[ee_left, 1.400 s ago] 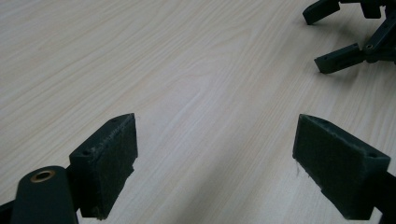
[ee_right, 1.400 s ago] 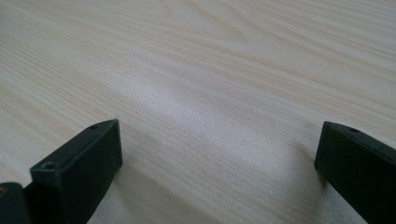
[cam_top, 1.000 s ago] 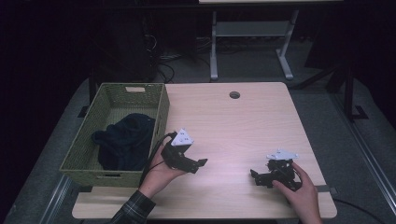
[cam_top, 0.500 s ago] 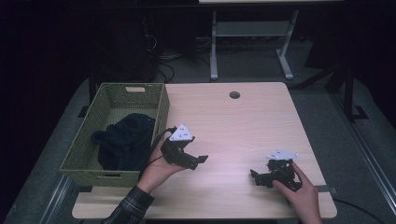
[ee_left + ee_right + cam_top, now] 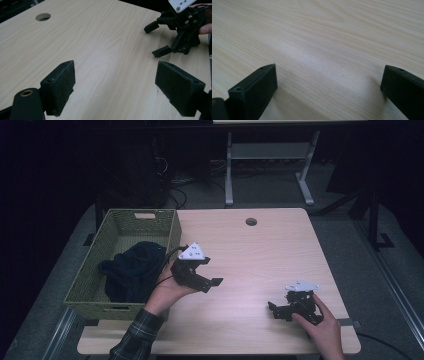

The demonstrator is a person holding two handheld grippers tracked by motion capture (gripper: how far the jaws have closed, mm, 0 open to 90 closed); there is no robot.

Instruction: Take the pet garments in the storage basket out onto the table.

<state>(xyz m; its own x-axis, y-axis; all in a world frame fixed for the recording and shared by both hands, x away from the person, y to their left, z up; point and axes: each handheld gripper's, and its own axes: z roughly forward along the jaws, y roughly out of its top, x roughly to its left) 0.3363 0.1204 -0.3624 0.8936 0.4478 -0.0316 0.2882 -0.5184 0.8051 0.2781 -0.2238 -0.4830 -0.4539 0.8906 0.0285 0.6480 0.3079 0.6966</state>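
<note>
My left gripper (image 5: 212, 271) is held a little above the wooden table (image 5: 260, 255), just right of the woven basket (image 5: 95, 304), and points toward the right. Its jaws stand wide open with nothing between them, as the left gripper view (image 5: 115, 87) confirms over bare wood. My right gripper (image 5: 274, 310) rests low on the table near the front right and points left. It is open too, with bare tabletop between its pads (image 5: 328, 85). The left gripper view also catches the right gripper (image 5: 155, 40) farther off, jaws apart.
A dark cloth (image 5: 131, 270) lies bundled inside the green basket at the table's left edge. A round cable hole (image 5: 251, 221) sits near the far edge of the table. A metal stand (image 5: 270, 155) and cables are on the floor beyond.
The left hand has raised its gripper slightly and drawn it a little away from the front edge. The right gripper has stayed in place.
</note>
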